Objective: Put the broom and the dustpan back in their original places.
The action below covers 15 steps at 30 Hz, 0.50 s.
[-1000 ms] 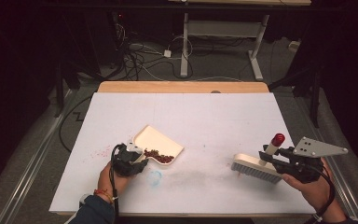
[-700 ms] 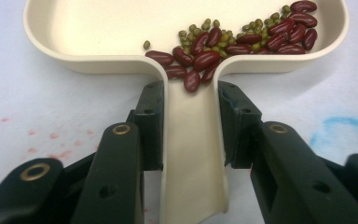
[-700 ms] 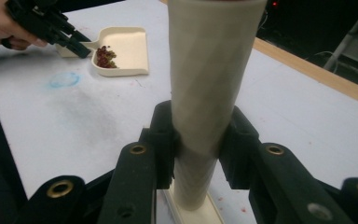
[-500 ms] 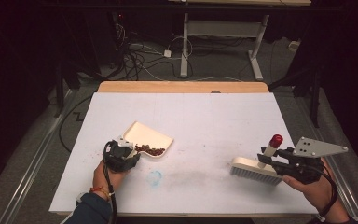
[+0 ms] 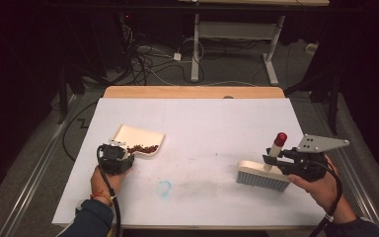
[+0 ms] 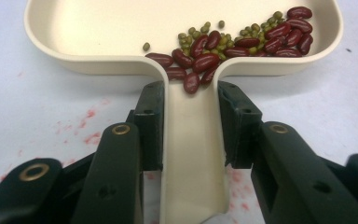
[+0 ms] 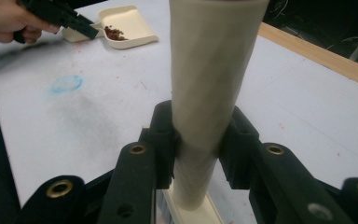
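**Dustpan and brush each held by the handle**

Nearest the person, at the table's right front, the right gripper (image 5: 271, 160) is clamped on the round cream handle (image 7: 209, 93) of a brush (image 5: 262, 175), its two jaws pressed against either side of the handle. The brush stands with its bristles down on the white table (image 5: 217, 118), the handle rising upright to a red tip (image 5: 280, 138).

At the left front, the left gripper (image 6: 189, 123) is closed on the flat handle (image 6: 191, 154) of a cream dustpan (image 5: 138, 139), a jaw tight on each edge. The dustpan sits on the table just ahead of that hand. Red kidney beans (image 6: 242, 44) and small green beans (image 6: 223, 35) lie heaped in the pan, a few red ones spilling down into the mouth of the handle.

Between the two hands, a faint blue smudge (image 5: 164, 187) marks the tabletop, with a grey smear beside it. Beyond the far edge, a wooden strip (image 5: 192, 92) borders the table.
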Motion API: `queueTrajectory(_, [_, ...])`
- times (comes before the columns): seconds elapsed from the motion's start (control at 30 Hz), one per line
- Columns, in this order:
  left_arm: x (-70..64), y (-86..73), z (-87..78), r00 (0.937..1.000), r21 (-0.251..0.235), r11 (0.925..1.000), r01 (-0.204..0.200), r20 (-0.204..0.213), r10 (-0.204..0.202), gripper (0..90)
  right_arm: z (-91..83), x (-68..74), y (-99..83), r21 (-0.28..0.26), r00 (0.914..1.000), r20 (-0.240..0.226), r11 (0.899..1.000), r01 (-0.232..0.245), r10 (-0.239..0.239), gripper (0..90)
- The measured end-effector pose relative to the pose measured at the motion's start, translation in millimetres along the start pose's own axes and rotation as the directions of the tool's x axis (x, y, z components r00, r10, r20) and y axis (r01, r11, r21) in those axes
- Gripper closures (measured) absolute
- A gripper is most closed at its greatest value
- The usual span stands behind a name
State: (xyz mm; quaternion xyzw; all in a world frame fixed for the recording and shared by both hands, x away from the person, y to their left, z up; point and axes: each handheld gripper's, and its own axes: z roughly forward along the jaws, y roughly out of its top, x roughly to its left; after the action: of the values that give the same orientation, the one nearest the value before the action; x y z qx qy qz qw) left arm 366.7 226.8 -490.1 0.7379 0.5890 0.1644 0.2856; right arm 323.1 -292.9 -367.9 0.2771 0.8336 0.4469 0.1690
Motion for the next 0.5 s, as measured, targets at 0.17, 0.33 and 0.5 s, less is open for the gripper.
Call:
queueTrajectory(0.17, [-1.7,-0.6,1.1,0.9994,-0.005,0.9994,0.033,0.0,-0.033,60.8,14.7,-13.8,6.2,0.007,0.9997,0.007,1.0,-0.024,0.024,68.7])
queueTrajectory(0.33, [-7.0,-3.8,-0.9,0.9983,-0.003,0.9985,0.055,0.022,-0.055,52.0,31.6,-27.4,11.1,0.009,0.9988,0.009,0.999,-0.047,0.047,67.7])
queueTrajectory(0.5, [-15.9,-8.4,-5.2,0.9969,0.011,0.9994,0.031,0.072,-0.032,48.9,48.1,-39.8,16.9,0.041,0.9971,0.025,0.996,-0.073,0.072,65.6])
